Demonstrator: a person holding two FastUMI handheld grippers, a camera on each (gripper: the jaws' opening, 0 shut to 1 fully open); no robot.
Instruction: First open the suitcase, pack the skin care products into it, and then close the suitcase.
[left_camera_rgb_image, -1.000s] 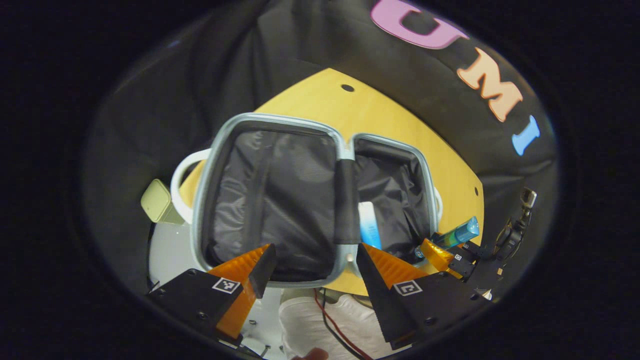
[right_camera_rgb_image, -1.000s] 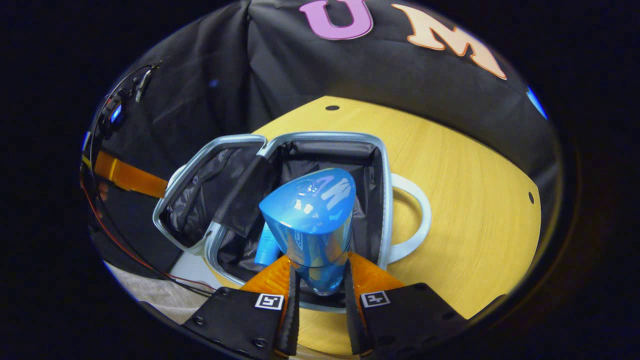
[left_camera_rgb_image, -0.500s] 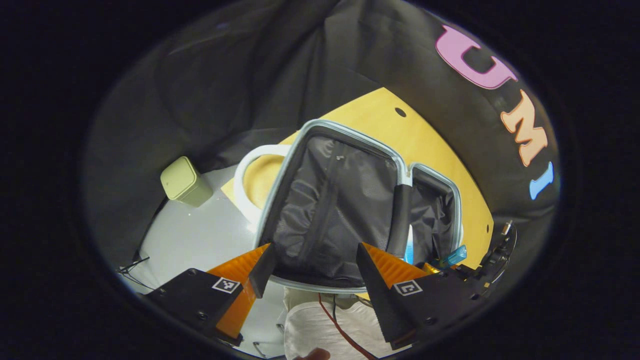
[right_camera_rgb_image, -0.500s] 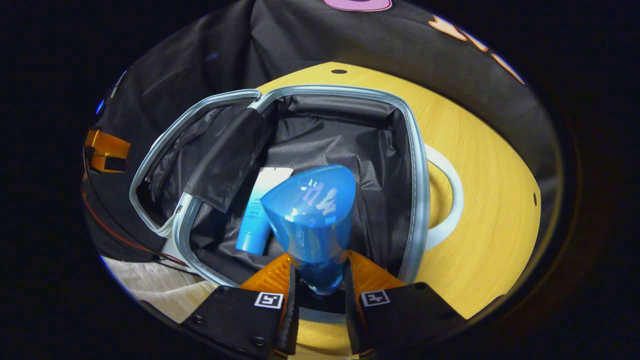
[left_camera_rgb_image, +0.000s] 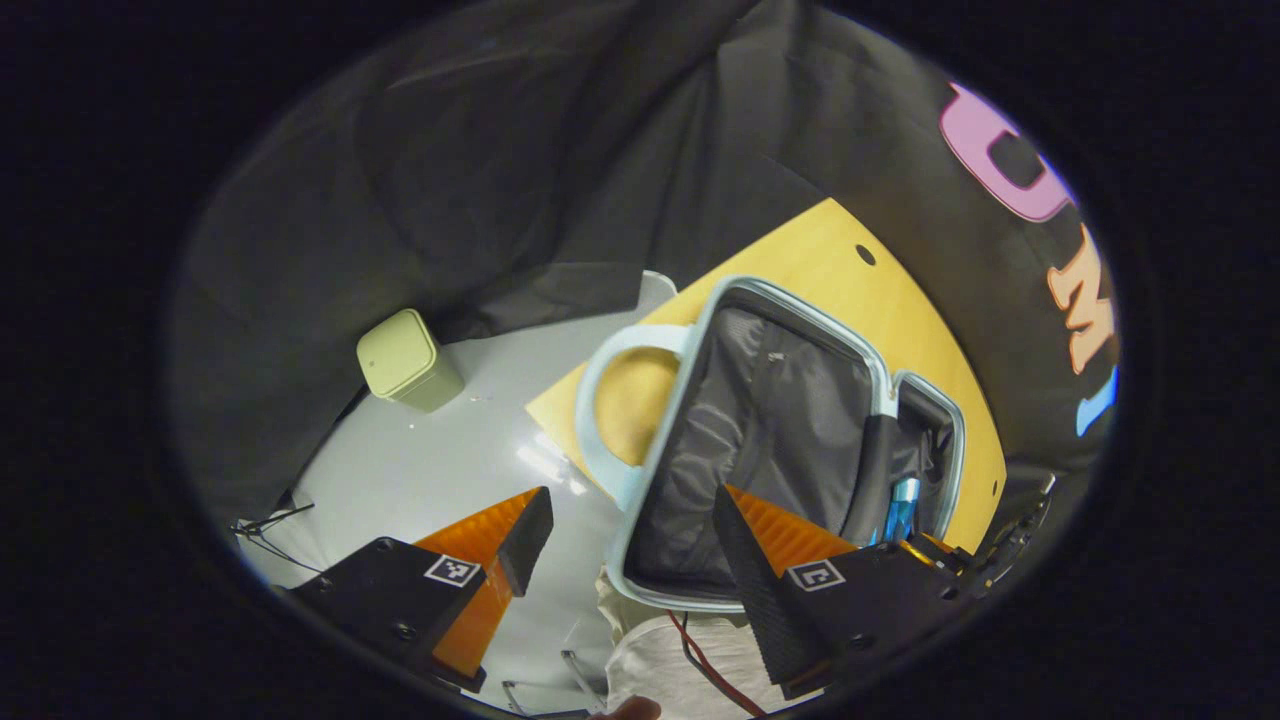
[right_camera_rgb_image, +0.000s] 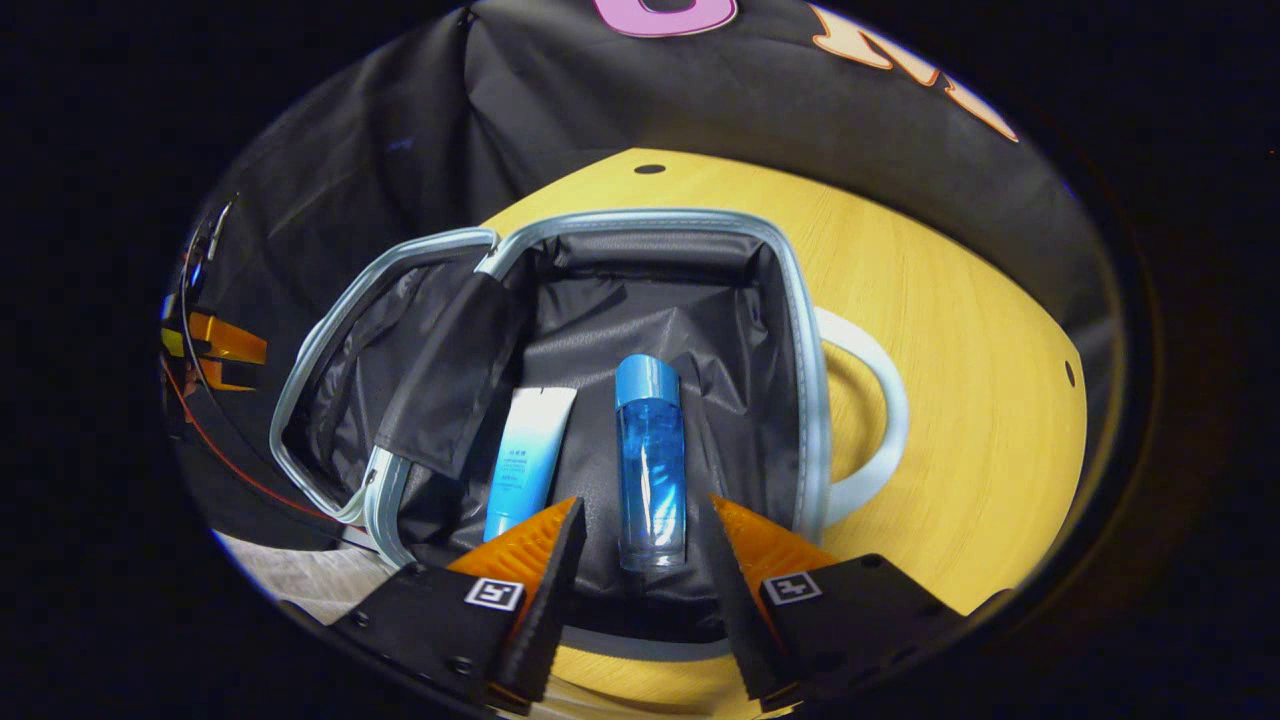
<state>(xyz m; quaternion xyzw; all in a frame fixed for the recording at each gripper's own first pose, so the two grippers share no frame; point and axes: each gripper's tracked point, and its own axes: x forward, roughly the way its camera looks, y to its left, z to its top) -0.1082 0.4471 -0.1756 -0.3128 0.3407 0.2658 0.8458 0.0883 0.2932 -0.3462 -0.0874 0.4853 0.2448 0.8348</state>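
The open suitcase lies on the round wooden table, its black lining showing. Inside its right half lie a blue bottle and a white-and-blue tube, side by side. My right gripper stands open just above the bottle's near end, touching nothing. In the left gripper view the suitcase sits to the right, with the blue bottle peeking out beyond the hinge strap. My left gripper is open and empty, off the suitcase's left side, above the floor.
A pale green bin stands on the grey floor by the black cloth wall. The suitcase's white handle loops stick out on both sides. A red cable hangs near a white sleeve.
My right gripper opened and let the blue bottle go; it now lies flat in the suitcase beside the tube. My left gripper swung away to the left.
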